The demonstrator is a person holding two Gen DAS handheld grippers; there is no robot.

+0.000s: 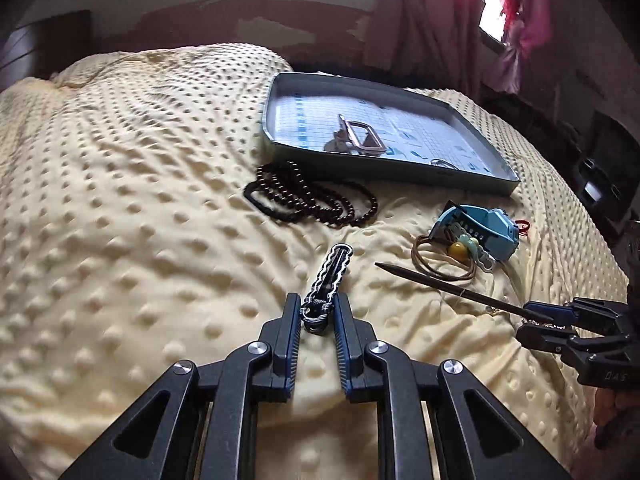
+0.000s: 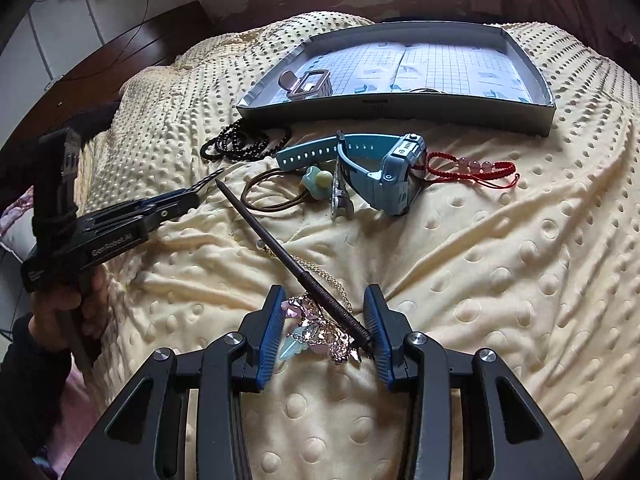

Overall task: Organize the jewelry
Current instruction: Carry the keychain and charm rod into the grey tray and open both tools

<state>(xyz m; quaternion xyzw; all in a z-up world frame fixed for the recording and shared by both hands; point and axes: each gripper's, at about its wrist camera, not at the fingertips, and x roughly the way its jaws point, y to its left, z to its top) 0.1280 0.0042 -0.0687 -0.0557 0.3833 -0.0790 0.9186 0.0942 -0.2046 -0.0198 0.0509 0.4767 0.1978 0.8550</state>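
On a yellow dotted blanket lies a black-and-white wavy hair clip (image 1: 332,268). My left gripper (image 1: 318,304) is shut on its near end; in the right wrist view the hair clip (image 2: 210,181) sticks out of the left gripper (image 2: 188,196). A dark hair stick (image 2: 272,240) with a pink and silver ornament (image 2: 320,328) lies between the fingers of my right gripper (image 2: 325,300), which stands open around that end. The left wrist view shows the right gripper (image 1: 538,322) at the hair stick (image 1: 440,282). A grey tray (image 2: 400,108) with a grid lining holds a metal piece (image 2: 310,84).
Dark bead strands (image 1: 312,200) lie just before the tray (image 1: 384,172). A blue watch (image 2: 384,176), a red cord bracelet (image 2: 468,168), a brown hair tie with a green-yellow charm (image 2: 320,180) and a silver clip (image 2: 340,200) lie mid-blanket. A hand (image 2: 60,308) holds the left gripper.
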